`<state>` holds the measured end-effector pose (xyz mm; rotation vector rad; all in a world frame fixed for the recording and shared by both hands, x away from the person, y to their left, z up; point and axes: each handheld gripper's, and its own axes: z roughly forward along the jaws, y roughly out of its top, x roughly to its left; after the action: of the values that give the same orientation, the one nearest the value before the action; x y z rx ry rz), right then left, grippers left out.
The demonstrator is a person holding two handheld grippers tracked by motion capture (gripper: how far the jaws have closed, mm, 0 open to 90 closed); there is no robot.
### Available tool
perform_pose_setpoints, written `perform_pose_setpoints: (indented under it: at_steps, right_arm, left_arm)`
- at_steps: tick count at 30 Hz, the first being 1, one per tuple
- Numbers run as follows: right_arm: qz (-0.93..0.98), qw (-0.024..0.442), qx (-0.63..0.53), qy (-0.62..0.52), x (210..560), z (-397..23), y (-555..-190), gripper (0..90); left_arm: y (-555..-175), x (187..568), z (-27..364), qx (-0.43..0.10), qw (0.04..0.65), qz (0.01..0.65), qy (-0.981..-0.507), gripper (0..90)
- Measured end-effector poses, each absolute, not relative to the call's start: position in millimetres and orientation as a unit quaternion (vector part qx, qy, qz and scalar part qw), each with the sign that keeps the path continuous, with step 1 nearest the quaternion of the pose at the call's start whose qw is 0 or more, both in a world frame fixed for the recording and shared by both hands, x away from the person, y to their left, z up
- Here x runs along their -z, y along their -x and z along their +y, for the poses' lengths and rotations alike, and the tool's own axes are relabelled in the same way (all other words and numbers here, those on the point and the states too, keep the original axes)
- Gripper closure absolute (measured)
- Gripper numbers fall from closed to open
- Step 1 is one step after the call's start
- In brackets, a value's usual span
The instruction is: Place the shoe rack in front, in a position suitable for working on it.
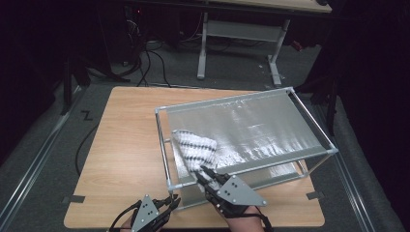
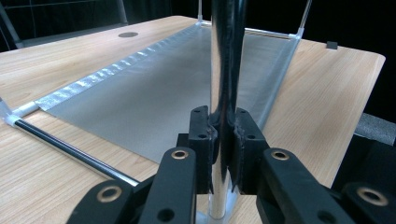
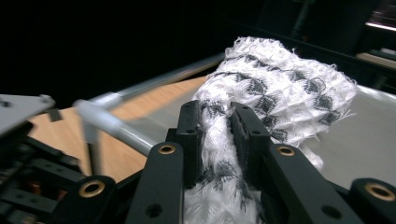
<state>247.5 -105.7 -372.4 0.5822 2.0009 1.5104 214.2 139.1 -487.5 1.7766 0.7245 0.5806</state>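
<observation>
A silver 2-shelf rack of metal tubes [image 1: 251, 126] stands on the light wooden table [image 1: 121, 145]. The white-and-black waffle-weave cloth [image 1: 196, 149] lies on its top shelf, pinched by the right gripper [image 1: 203, 175]. The left gripper [image 2: 223, 140] clamps an upright chrome post [image 2: 227, 60]. If that clamp slips, wiping could shove the rack.

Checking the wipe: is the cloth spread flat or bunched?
Bunched: the cloth sits crumpled on the rack's top sheet, pinched in the right claw.
</observation>
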Motion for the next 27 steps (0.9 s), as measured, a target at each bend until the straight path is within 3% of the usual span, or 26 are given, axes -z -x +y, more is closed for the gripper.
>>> perform_pose_setpoints:
  at_steps: [9,14,17,20,23,27]
  right_arm:
    - [0.759,0.256,-0.572,-0.175,369,-69,-235,73.1]
    - [0.744,0.272,-0.581,-0.186,364,-68,-233,47.1]
    - [0.743,0.266,-0.579,-0.204,364,-68,-235,38.1]
    - [0.747,0.26,-0.571,-0.219,369,-69,-239,34.8]
    - [0.745,0.249,-0.577,-0.223,373,-72,-240,36.6]
    - [0.746,0.228,-0.586,-0.219,375,-76,-237,51.3]
  left_arm:
    - [-214,488,139,-0.245,0.538,0.305,-0.747,80.4]
    - [-214,488,139,-0.245,0.538,0.304,-0.747,80.4]
    - [-214,488,139,-0.244,0.538,0.305,-0.747,80.4]
    - [-214,488,139,-0.244,0.538,0.305,-0.747,80.4]
    - [-214,488,139,-0.244,0.538,0.304,-0.747,80.3]
    - [-215,488,138,-0.243,0.539,0.306,-0.746,80.3]
